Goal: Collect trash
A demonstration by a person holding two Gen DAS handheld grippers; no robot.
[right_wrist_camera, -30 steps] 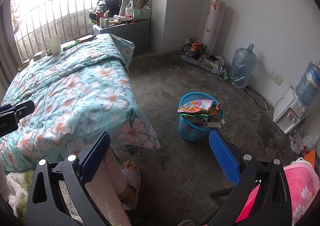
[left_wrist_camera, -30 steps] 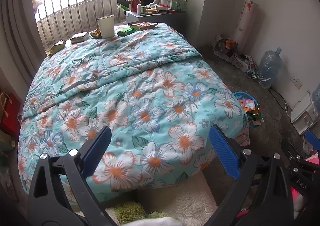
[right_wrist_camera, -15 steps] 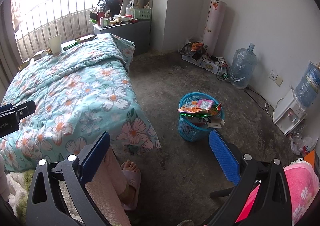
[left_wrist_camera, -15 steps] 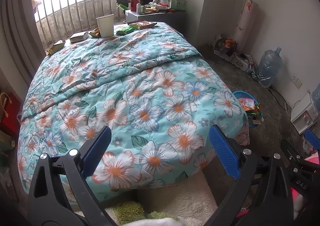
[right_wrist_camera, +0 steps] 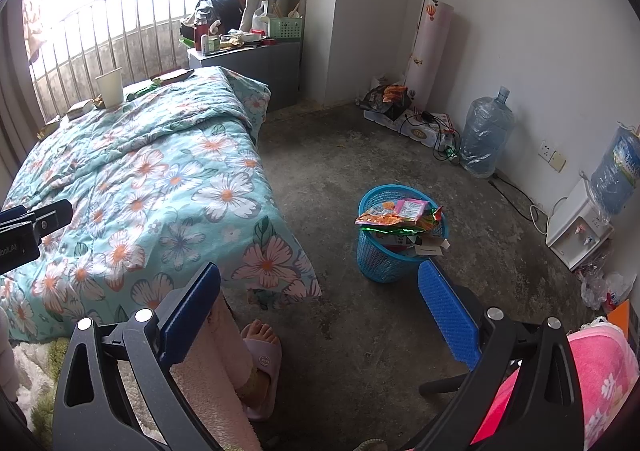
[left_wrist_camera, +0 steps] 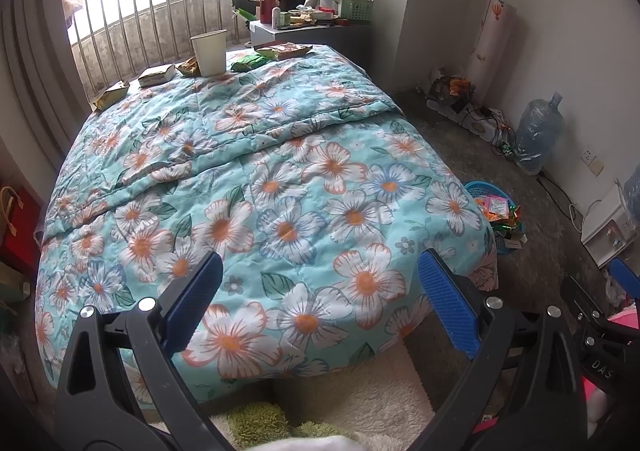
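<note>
Trash lies along the far edge of the flowered bed (left_wrist_camera: 280,187): a white paper cup (left_wrist_camera: 209,53), a green wrapper (left_wrist_camera: 250,62), a brown snack bag (left_wrist_camera: 284,50), a flat packet (left_wrist_camera: 157,75) and another wrapper (left_wrist_camera: 111,94). The cup also shows in the right wrist view (right_wrist_camera: 110,86). A blue trash basket (right_wrist_camera: 394,247), heaped with wrappers, stands on the floor right of the bed; it also shows in the left wrist view (left_wrist_camera: 496,211). My left gripper (left_wrist_camera: 320,303) is open and empty over the bed's near end. My right gripper (right_wrist_camera: 320,311) is open and empty above the floor.
A grey cabinet (right_wrist_camera: 256,71) cluttered with bottles stands by the bed's far corner. Water jugs (right_wrist_camera: 486,139), a dispenser (right_wrist_camera: 580,231) and cables line the right wall. A slippered foot (right_wrist_camera: 260,355) is below my right gripper. A pink blanket (right_wrist_camera: 600,371) is at lower right.
</note>
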